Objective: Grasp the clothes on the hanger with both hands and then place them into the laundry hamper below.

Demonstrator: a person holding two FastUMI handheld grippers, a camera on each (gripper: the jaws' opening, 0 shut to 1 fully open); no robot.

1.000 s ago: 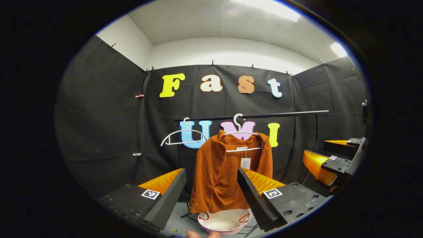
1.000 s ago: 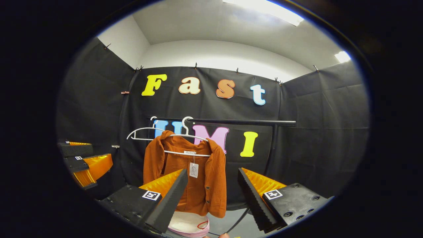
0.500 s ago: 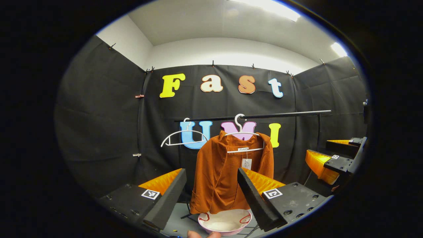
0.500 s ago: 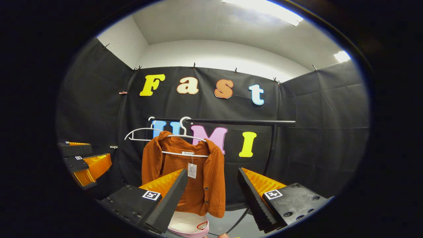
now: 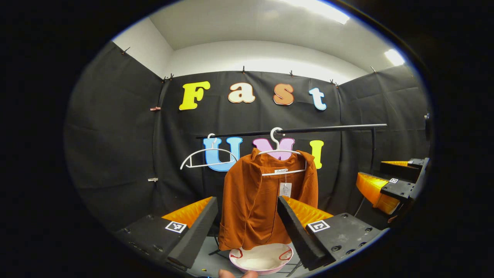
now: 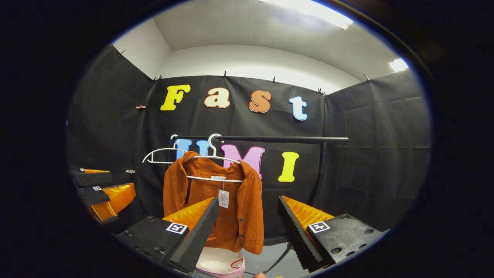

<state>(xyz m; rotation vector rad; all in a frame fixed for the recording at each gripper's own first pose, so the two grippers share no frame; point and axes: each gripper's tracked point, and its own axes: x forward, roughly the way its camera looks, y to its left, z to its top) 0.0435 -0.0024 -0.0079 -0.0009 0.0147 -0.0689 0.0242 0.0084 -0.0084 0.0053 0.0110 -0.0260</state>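
the rust-orange ribbed shirt (image 5: 266, 200) is hanging ahead of both wide-open hand-held grippers, left (image 5: 247, 216) and right (image 6: 249, 218), above the pink-rimmed white hamper (image 5: 261, 258); each should be taking one shoulder, lifting evenly.

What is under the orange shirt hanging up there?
Under the orange shirt sits a pink hamper on the floor, its pale inside looking empty. The shirt's hem and the left claw cover its back rim.

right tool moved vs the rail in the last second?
Yes, slightly. In the right gripper view the rail sits a little lower and the shirt further left, so the right tool turned slightly.
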